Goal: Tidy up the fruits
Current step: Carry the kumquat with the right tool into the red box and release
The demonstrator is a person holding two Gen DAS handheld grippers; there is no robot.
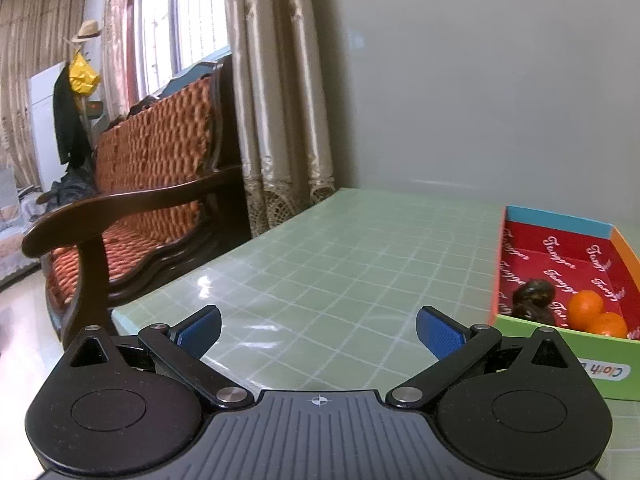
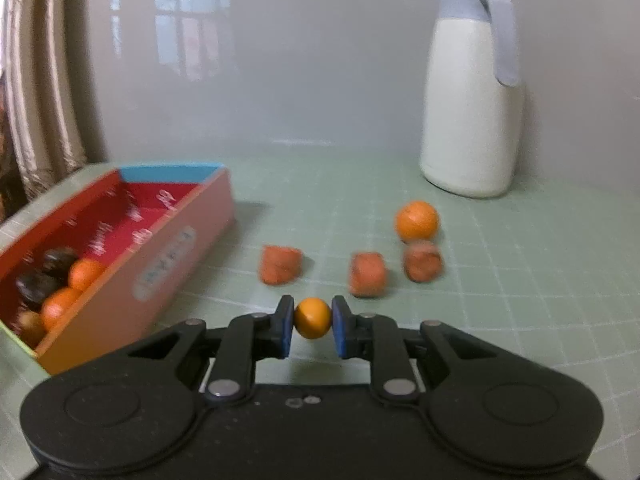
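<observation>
The table is flat and smooth, pale green with thin white squares. A tall white jug with a grey lid stands at two o'clock in the right wrist view. A long cardboard box sits at nine o'clock, red inside, with round orange fruits and dark lumpy ones in it. Loose on the table are a big round orange and three blurry reddish chunks (hard to tell what they are). The right gripper pinches a small, smooth, round orange between its blue pads, at the picture's middle. The left gripper is spread wide, holding nothing; the box is at three o'clock there.
</observation>
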